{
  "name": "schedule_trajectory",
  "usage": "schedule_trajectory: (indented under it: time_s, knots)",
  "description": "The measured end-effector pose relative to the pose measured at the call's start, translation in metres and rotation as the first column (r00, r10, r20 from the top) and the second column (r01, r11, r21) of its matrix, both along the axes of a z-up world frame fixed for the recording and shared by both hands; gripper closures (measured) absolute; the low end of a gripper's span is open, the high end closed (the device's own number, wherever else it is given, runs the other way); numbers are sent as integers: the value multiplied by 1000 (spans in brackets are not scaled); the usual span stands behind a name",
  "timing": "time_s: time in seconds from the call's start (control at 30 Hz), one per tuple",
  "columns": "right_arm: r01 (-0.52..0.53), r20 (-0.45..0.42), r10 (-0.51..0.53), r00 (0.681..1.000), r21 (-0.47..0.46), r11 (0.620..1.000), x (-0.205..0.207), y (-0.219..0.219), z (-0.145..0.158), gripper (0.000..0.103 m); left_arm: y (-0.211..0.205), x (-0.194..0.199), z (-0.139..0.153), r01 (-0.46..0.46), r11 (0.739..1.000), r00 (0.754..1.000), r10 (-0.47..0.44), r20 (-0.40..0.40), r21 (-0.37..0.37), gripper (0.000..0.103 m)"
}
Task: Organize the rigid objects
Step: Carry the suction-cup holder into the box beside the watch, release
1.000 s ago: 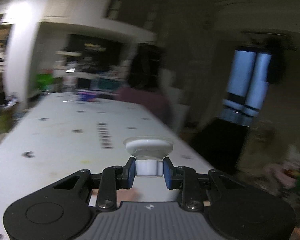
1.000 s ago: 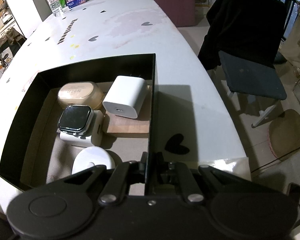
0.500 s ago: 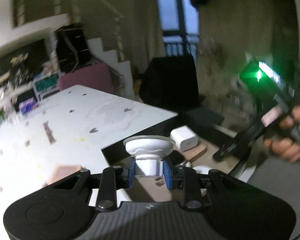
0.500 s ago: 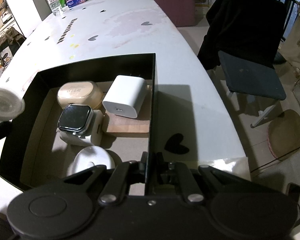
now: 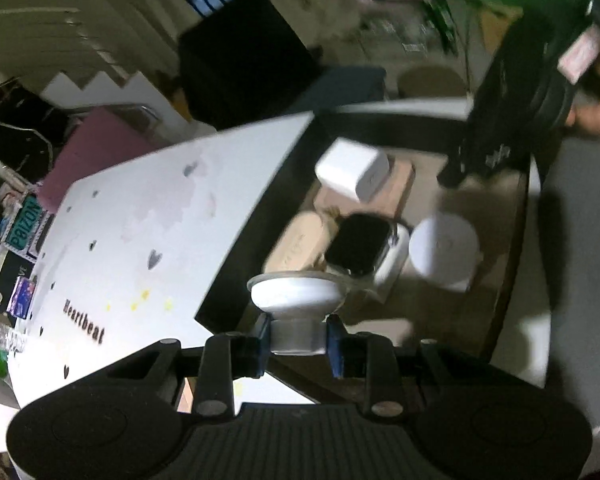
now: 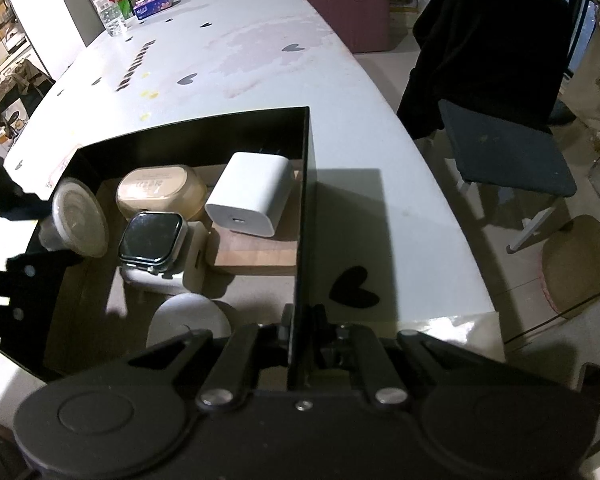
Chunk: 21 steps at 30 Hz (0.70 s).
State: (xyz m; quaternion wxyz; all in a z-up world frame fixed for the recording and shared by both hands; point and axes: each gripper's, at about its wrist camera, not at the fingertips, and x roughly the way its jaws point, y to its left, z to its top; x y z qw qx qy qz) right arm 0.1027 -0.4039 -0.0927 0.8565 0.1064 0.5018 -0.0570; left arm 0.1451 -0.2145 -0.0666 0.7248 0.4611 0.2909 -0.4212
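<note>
Left tongs are clamping a white suction cup above the left edge of the black box. Right tongs are pinching the box's right wall. Inside, charger, watch and round puck are leaving the near-left corner free on the counter.

My right hand-held gripper pinches the black box's near right wall; my left hand-held gripper holds a suction cup over its left side.
</note>
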Motion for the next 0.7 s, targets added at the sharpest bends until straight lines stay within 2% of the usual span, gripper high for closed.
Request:
schedule_trajectory:
  time_s: [0.07,0.13,0.2,0.27,0.33,0.53,0.63,0.7]
  knots:
    - [1,2,-1,1000,6,1000,0,-1,0,94,-3,9,-4,1,1000,999,-1,-39,17,71]
    - [3,3,-3,1000,13,1000,0,-2,0,94,-3,16,-5,-26,999,999,27,-43,20,66]
    - [2,3,-3,1000,14,1000,0,-2,0,94,-1,19,-1,-27,1000,996,26,-87,-14,44]
    - [2,3,-2,1000,14,1000,0,-2,0,94,-1,16,2,-30,999,996,28,-84,-32,33]
    - [2,2,-3,1000,14,1000,0,-2,0,94,-2,10,4,-28,999,998,26,-65,-29,33]
    - [2,2,-2,1000,12,1000,0,-2,0,94,5,7,16,-106,989,985,90,-147,-103,33]
    - [2,2,-2,1000,12,1000,0,-2,0,94,10,7,25,-194,969,962,158,-221,-152,31]
    - [2,1,-2,1000,11,1000,0,-2,0,94,14,4,32,-243,953,945,190,-266,-182,25]
